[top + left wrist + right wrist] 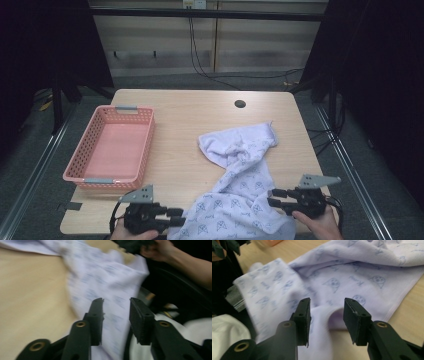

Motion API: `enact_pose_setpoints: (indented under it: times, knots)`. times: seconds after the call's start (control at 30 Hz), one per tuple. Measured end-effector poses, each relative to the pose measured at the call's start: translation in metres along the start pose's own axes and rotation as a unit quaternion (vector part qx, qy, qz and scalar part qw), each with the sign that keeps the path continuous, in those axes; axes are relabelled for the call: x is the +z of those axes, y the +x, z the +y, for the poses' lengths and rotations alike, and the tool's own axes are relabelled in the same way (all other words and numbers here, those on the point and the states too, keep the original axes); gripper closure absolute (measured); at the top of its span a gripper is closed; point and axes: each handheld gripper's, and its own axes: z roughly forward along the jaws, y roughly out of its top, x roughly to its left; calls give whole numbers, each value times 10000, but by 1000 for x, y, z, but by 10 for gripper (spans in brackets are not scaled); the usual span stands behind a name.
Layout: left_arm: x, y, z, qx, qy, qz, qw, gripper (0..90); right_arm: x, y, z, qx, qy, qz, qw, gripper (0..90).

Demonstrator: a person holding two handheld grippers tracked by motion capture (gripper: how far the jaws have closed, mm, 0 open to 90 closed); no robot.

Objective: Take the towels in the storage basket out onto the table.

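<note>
Pale wooden table (190,165): your 2 unclenched grippers, left (176,216) and right (274,197), flank the lilac printed cloth's (235,200) near end.

Your towel (240,180) is pale lilac with a small blue print, lying crumpled and unfolded on the table. It runs from a bunched end near the centre toward six o'clock, where its wider end spreads flat and hangs over the near edge

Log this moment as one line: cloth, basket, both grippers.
cloth: rumpled, near edge off table front | basket: empty, left | left gripper: jaws open at cloth | right gripper: jaws open at cloth
</note>
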Motion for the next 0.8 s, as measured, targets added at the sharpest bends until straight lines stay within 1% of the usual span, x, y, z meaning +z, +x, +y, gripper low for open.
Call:
enact_pose_setpoints:
  times: [0.03, 0.07, 0.1, 0.13, 0.17, 0.2, 0.23, 0.27, 0.3, 0.33, 0.37, 0.4, 0.43, 0.47, 0.5, 0.53, 0.57, 0.6, 0.63, 0.67, 0.7, 0.73, 0.77, 0.8]
  knots:
    - [7, 8, 5, -127, 20, 165, 9998, 625, 6, -4, 3, -7, 51, -63, 10000, 560]
    - [17, 16, 9, -155, 12, 338, 9993, 625, 14, -10, 5, -6, 149, -156, 9998, 547]
    - [27, 23, 11, -234, 83, 302, 9992, 616, 23, -15, 8, 1, 241, -168, 9996, 531]
    - [35, 26, 12, -256, 228, 259, 9991, 574, 30, -18, 9, -2, 336, -141, 9993, 517]
    - [50, 27, 14, -110, 475, 297, 9984, 555, 35, -19, 9, -26, 430, -196, 9989, 507]
    - [61, 28, 15, 62, 710, 325, 9969, 549, 42, -20, 9, -80, 558, -271, 9980, 507]
    - [71, 28, 16, 138, 925, 423, 9947, 547, 47, -21, 9, -100, 701, -278, 9971, 507]
    - [77, 28, 16, 111, 955, 444, 9944, 550, 52, -22, 7, -159, 805, -350, 9960, 515]
    - [82, 28, 16, 145, 1004, 307, 9944, 603, 54, -22, 6, -162, 902, -397, 9950, 558]
    - [87, 24, 14, 260, 1182, 355, 9920, 676, 54, -21, 5, -252, 917, -458, 9944, 599]
    - [87, 21, 12, 303, 1200, 403, 9915, 722, 52, -22, 5, -176, 932, -519, 9941, 652]
    - [86, 20, 11, 269, 1250, 399, 9910, 764, 50, -22, 3, -140, 919, -514, 9943, 678]
    - [84, 17, 9, 259, 1237, 407, 9911, 777, 48, -21, 1, -147, 945, -516, 9941, 697]
    - [82, 14, 7, 290, 1280, 408, 9905, 796, 46, -20, 0, -147, 941, -505, 9942, 729]
    - [80, 12, 3, 291, 1276, 321, 9909, 802, 45, -20, -2, -134, 942, -483, 9943, 750]
    - [77, 9, -3, 259, 1222, 241, 9919, 803, 43, -19, -3, -141, 966, -422, 9943, 760]
    - [75, 7, -4, 218, 1259, 208, 9916, 807, 42, -17, -5, -151, 976, -380, 9944, 775]
    - [73, 4, -7, 114, 1280, 142, 9916, 810, 40, -15, -7, -127, 992, -334, 9944, 780]
    - [70, -1, -11, 155, 1319, 101, 9911, 810, 39, -13, -8, -91, 1022, -278, 9943, 787]
    - [67, -5, -15, 123, 1351, 25, 9908, 810, 38, -10, -9, -115, 1042, -202, 9943, 790]
    - [65, -7, -17, 42, 1366, -19, 9906, 810, 37, -8, -11, -118, 1092, -115, 9939, 791]
    - [62, -11, -22, 36, 1390, -65, 9903, 809, 37, -6, -11, -142, 1109, -49, 9937, 791]
    - [60, -15, -24, 95, 1447, -106, 9894, 809, 36, -1, -13, -125, 1140, 5, 9934, 792]
    - [58, -17, -25, 121, 1500, -156, 9885, 777, 35, 5, -15, -189, 1248, 160, 9919, 792]
